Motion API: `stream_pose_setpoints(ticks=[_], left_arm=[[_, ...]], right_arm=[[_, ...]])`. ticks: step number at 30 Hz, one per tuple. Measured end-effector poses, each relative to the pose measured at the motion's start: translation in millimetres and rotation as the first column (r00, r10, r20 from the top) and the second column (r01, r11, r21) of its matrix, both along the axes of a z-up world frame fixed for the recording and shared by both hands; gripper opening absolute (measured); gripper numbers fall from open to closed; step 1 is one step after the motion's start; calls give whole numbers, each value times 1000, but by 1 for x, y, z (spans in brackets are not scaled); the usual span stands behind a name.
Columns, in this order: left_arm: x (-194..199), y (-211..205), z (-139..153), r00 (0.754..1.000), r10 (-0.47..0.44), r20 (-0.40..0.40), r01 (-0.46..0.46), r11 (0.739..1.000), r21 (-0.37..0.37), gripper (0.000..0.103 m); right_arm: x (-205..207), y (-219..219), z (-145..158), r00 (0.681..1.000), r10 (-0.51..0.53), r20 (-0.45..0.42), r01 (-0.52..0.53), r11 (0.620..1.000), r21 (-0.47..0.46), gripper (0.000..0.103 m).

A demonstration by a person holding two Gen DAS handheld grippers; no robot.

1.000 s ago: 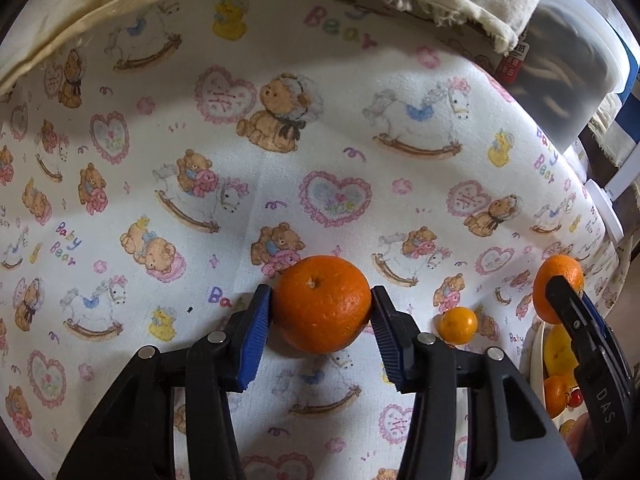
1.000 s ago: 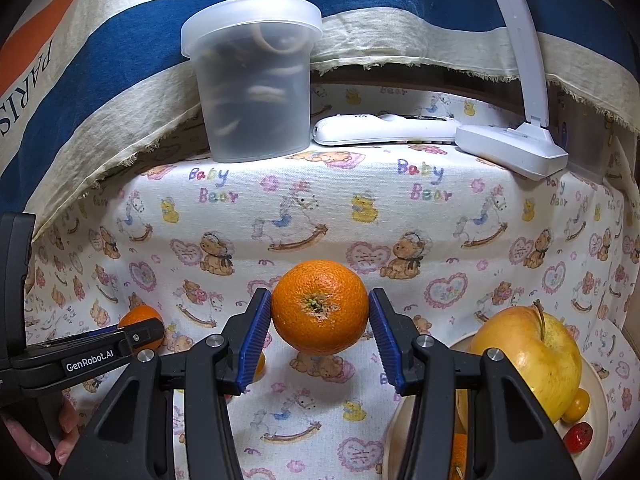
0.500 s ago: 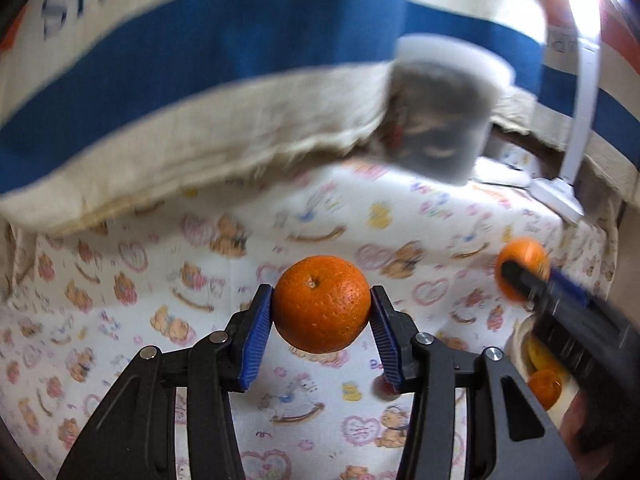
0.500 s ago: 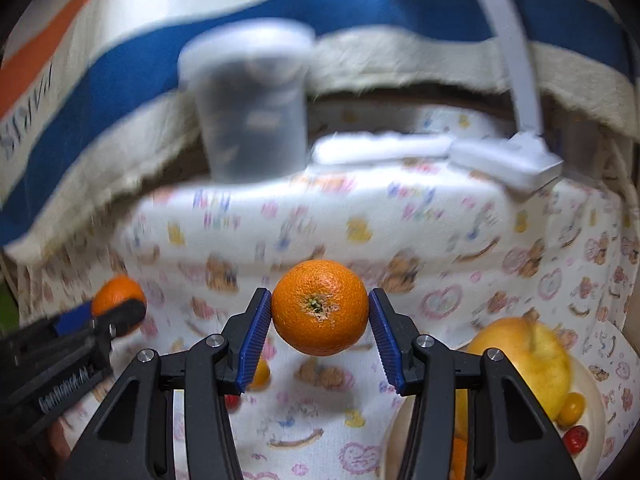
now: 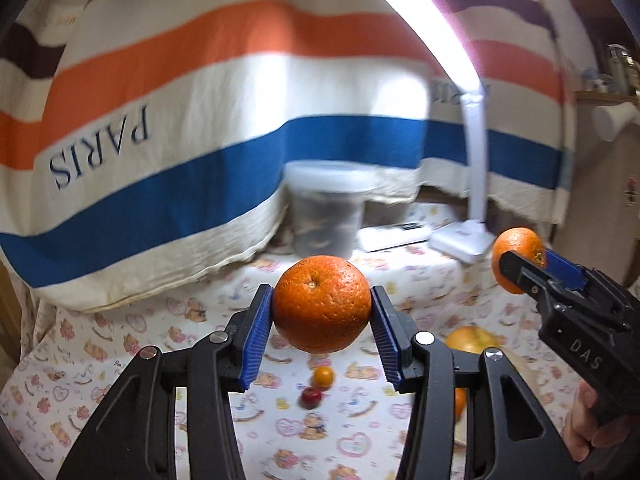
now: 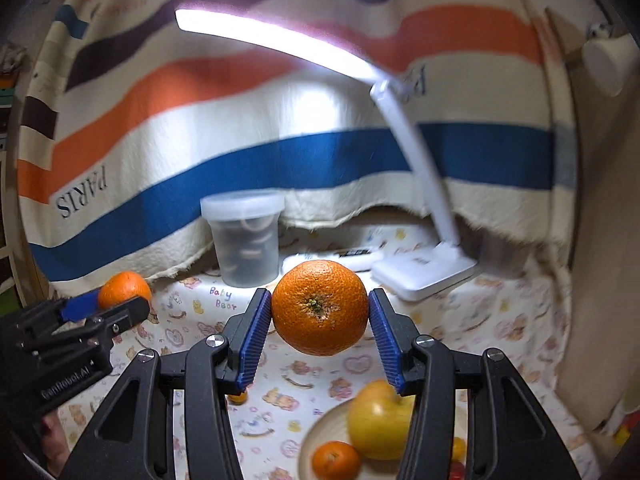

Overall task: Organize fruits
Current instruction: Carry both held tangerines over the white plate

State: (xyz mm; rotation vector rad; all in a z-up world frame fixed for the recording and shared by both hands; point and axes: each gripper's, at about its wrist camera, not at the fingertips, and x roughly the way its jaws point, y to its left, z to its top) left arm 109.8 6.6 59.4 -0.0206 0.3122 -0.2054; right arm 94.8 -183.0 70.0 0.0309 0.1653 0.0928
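Oranges aloft: left gripper (image 5: 322, 334) clamps one orange (image 5: 322, 304), right gripper (image 6: 320, 332) another (image 6: 320, 307); plate (image 6: 316, 436) holds apple (image 6: 378, 422), small fruits (image 5: 318, 386) remain on cloth.

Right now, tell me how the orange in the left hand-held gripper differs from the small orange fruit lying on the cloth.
The orange in the left hand-held gripper is far larger than the small orange fruit. The gripped orange is clamped between blue pads, off the cloth; the small fruit lies loose on it, beside a small red fruit. The gripped orange shows pitted peel; the small one looks smooth. Both are round and orange.
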Motion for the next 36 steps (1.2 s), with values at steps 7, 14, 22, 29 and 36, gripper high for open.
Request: stream_pose_setpoints(ticks=[7, 14, 22, 29, 36], left_arm=[[-25, -35, 8, 996, -64, 54, 63, 998, 23, 47], [-44, -59, 8, 989, -123, 78, 122, 992, 17, 47], [-52, -78, -1, 982, -159, 99, 157, 987, 24, 47], [-32, -96, -23, 979, -202, -38, 203, 978, 36, 47], [-25, -106, -48, 965, -241, -104, 246, 968, 39, 47]], right_arm=[[-39, -31, -9, 1000, -4, 22, 4, 1000, -7, 52], [-67, -57, -26, 997, -59, 50, 61, 998, -30, 52], [-79, -74, -32, 997, -39, 63, 41, 998, -41, 52], [-66, -86, -42, 999, -29, -15, 29, 1000, 5, 52], [-55, -101, -53, 996, -46, -77, 49, 998, 37, 52]])
